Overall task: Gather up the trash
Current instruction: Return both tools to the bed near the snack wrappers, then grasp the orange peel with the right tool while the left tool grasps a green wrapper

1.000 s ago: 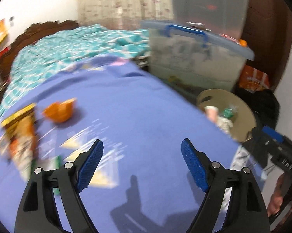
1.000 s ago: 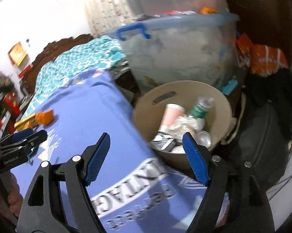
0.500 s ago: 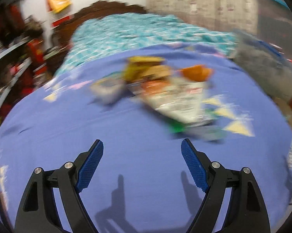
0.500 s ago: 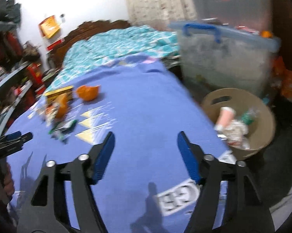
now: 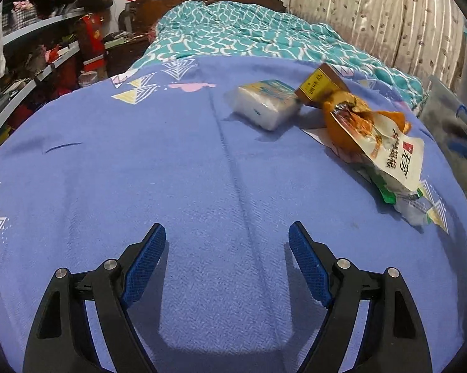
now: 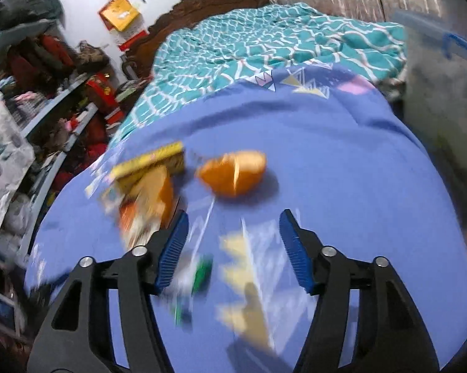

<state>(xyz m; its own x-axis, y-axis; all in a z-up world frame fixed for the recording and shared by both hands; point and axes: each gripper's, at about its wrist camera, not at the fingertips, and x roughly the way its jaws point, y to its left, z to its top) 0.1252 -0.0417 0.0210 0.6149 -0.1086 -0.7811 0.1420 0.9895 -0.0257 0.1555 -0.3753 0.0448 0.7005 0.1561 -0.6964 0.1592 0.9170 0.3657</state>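
Both grippers gape wide and hold nothing; the left gripper (image 5: 224, 261) has the snack bag (image 5: 379, 143) well ahead and right of its jaws; the right gripper (image 6: 233, 248) has the orange peel (image 6: 232, 172) just ahead; grabbing bedsheet (image 5: 171, 171) seems the risk.

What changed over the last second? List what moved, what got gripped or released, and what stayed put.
Both views swung left, away from the bin and storage box toward the trash on the blue blanket. The right tool now hangs near the snack bag and orange peel; the left tool faces bare blanket. Nothing gripped or released. Both stayed open and empty; the trash stayed put.
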